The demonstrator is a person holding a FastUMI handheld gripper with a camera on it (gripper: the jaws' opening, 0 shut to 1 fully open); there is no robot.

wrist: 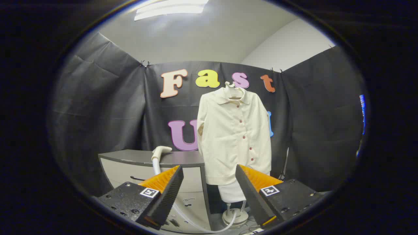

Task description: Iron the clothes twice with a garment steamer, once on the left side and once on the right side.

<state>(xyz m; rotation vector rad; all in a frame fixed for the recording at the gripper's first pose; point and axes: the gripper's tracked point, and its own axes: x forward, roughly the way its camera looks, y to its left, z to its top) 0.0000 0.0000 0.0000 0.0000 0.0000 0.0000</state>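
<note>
Gripper [209, 182] open; shirt [234, 137] hangs beyond, apparently untouched.

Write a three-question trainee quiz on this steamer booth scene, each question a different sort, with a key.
1. True or false: the tongs are shut on the steamer head.
2. Multiple choice: the steamer head rests (A) on the grey cabinet, (B) on the floor, (C) hooked on the hanger.
3. Fill in: the white shirt hangs on a hanger, and its front is closed with small red ____.

Key: 1 false, the tongs stand open and hold nothing, with the shirt beyond them. 2 A, its hose running down toward the base. 3 buttons.
</note>
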